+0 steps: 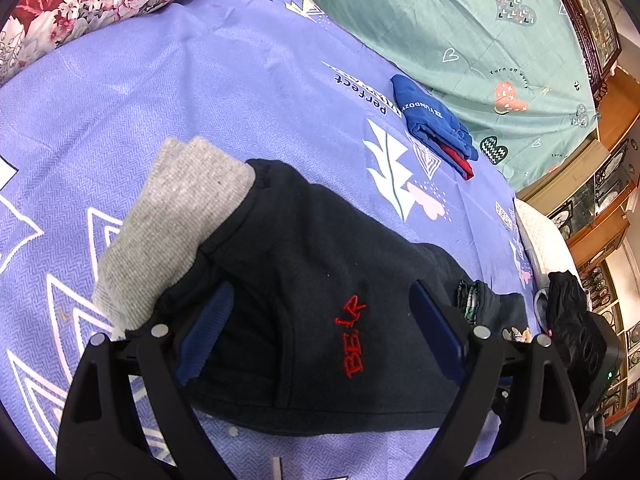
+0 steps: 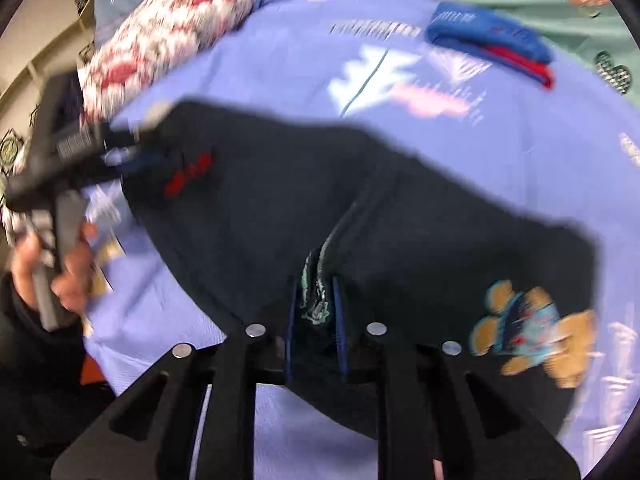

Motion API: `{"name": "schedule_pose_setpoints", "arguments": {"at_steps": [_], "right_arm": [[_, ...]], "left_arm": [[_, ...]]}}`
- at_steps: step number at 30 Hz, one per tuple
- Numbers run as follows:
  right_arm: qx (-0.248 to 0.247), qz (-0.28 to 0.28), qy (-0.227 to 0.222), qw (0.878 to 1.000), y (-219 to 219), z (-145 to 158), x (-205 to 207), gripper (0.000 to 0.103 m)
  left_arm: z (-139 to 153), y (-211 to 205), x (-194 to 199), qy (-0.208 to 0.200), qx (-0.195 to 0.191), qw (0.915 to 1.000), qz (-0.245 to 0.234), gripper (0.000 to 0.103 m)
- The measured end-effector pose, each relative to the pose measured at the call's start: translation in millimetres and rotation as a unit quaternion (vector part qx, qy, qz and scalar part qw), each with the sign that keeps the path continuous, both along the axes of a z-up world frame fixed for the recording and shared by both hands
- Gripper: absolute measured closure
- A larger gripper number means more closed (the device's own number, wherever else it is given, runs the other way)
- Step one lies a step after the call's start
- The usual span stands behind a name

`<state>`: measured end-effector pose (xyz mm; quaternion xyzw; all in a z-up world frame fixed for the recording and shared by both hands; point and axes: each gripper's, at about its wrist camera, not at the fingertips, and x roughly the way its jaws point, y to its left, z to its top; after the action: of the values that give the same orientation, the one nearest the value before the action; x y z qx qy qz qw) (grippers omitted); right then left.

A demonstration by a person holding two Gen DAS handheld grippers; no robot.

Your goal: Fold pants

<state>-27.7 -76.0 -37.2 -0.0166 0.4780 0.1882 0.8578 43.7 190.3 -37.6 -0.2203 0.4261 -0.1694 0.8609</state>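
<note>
The black pants (image 1: 304, 280) lay folded on the lavender bedsheet (image 1: 200, 80), a thick dark fleece-like bundle with a wide grey ribbed waistband (image 1: 176, 224) jutting out at one end and red embroidered letters (image 1: 352, 340) stitched on the top layer. In the right wrist view, blurred by motion, the same pants (image 2: 280, 184) spread across the sheet (image 2: 540, 160), with a cartoon bear patch (image 2: 532, 332) in tan and pale blue on the end nearest that camera and a fold of green-patterned lining (image 2: 316, 292) showing at the edge. The left claw (image 1: 320, 328) hung over the pants with its blue-padded fingers (image 1: 208, 320) spread wide to either side of the red letters; whether the pads touched the cloth could not be told. The right claw (image 2: 316, 312) was closed on the pants' edge, its two blue pads pinching the lining fold between them. Beyond the pants, farther up the sheet, lay a folded blue garment (image 1: 432, 120) with a red piece beneath it, next to a green bedsheet (image 1: 480, 20) printed with hearts. A floral pillow (image 1: 80, 4) sat beyond the waistband end. The person's hand (image 2: 60, 264) gripped the left claw's handle beside the pants.
</note>
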Motion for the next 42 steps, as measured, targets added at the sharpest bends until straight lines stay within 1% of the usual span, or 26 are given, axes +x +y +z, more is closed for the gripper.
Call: {"name": "schedule_pose_setpoints", "arguments": {"at_steps": [2,4,5,6,7,8,10,12,14,15,16,17,18,20,21,22,23,25,26,29,31,33,34,36,40,42], "right_arm": [[-0.007,0.003,-0.016,1.000,4.9,0.7,-3.6,0.081],[-0.009,0.009,-0.015,1.000,4.6,2.2,-4.4,0.074],[-0.018,0.016,-0.019,1.000,6.4,4.0,-7.5,0.058],[-0.035,0.022,-0.030,0.999,10.3,8.2,-13.3,0.050],[-0.043,0.027,-0.040,0.998,11.3,13.0,-19.0,0.050],[-0.031,0.032,-0.048,0.998,8.6,20.5,-24.8,0.050],[0.029,0.033,-0.054,0.998,-8.7,42.4,-34.2,0.050],[0.053,0.008,-0.068,0.996,-33.4,63.8,-40.4,0.050],[0.044,-0.036,-0.078,0.995,-70.4,79.3,-45.1,0.050],[0.030,-0.058,-0.076,0.995,-86.4,81.2,-47.2,0.055],[0.015,-0.084,-0.066,0.994,-106.5,77.3,-48.4,0.059],[0.005,-0.096,-0.049,0.994,-118.5,69.4,-48.3,0.066],[-0.001,-0.101,-0.025,0.995,-126.6,56.4,-46.9,0.069],[-0.007,-0.088,0.051,0.995,-129.1,10.7,-40.4,0.071],[-0.009,-0.084,0.052,0.995,-126.2,-0.5,-39.5,0.070],[-0.011,-0.085,0.028,0.996,-123.1,-0.5,-41.8,0.070],[-0.014,-0.085,0.029,0.996,-120.7,2.7,-40.8,0.071],[0.020,-0.074,0.013,0.997,-120.2,21.9,-40.4,0.071],[0.019,-0.072,-0.005,0.997,-119.2,31.2,-40.7,0.071],[0.047,-0.063,-0.034,0.996,-118.0,47.3,-27.8,0.065],[0.050,-0.052,-0.022,0.997,-111.1,34.1,-9.2,0.064],[0.042,-0.046,0.038,0.997,-103.9,-0.8,14.1,0.063],[0.054,-0.047,0.023,0.997,-104.3,-8.3,16.2,0.063],[0.055,-0.035,-0.002,0.998,-101.9,-5.4,12.6,0.053],[0.119,-0.032,-0.041,0.992,-115.2,1.3,4.6,0.042],[0.145,-0.058,-0.054,0.986,-128.5,3.0,2.8,0.019]], "left_arm": [[0.0,-1.2,0.1,0.000,0.004,1.0000,0.000,0.012],[-0.1,-1.5,-0.4,0.000,0.007,1.0000,0.000,0.012],[-0.2,-1.2,-0.5,0.000,0.007,1.0000,0.000,0.012],[-0.2,-1.1,-0.4,0.000,0.006,1.0000,0.000,0.012],[-0.1,-1.7,-0.2,0.000,0.006,1.0000,0.000,0.012],[-0.1,-2.4,-0.1,0.000,0.007,1.0000,0.000,0.012],[-0.1,-3.4,-0.4,0.000,0.010,0.9999,0.000,0.012],[0.0,-3.2,-0.6,0.000,0.010,0.9999,0.001,0.012],[0.0,-2.8,-0.8,0.000,0.010,0.9999,0.001,0.012],[0.1,-2.9,-0.8,0.000,0.011,0.9999,0.002,0.012],[0.1,-3.1,-0.7,0.001,0.011,0.9999,0.002,0.012],[0.1,-3.4,-0.4,0.001,0.012,0.9999,0.002,0.012],[0.0,-3.8,-0.3,0.001,0.014,0.9999,0.003,0.012],[-0.9,-4.3,0.8,0.003,0.017,0.9998,0.003,0.012],[-0.4,-4.1,0.5,0.002,0.017,0.9999,0.004,0.012],[0.1,-4.6,1.0,0.001,0.016,0.9999,0.003,0.012],[0.6,-3.7,0.0,0.000,0.013,0.9999,0.004,0.012],[3.3,3.2,-4.7,-0.005,-0.007,0.9999,0.007,0.012],[7.9,10.7,-10.8,-0.014,-0.023,0.9995,0.017,0.012],[22.2,31.8,-32.3,-0.015,-0.048,0.9974,0.052,0.011],[28.6,49.2,-45.1,0.002,-0.065,0.9950,0.075,0.008],[26.0,65.9,-54.1,0.041,-0.084,0.9911,0.095,0.007],[22.9,71.2,-57.8,0.057,-0.092,0.9893,0.098,0.007],[17.5,74.3,-61.5,0.076,-0.095,0.9872,0.102,0.007],[0.1,63.3,-45.8,0.108,-0.119,0.9821,0.098,0.007],[-10.4,51.7,-33.1,0.121,-0.113,0.9811,0.100,0.007]]}}
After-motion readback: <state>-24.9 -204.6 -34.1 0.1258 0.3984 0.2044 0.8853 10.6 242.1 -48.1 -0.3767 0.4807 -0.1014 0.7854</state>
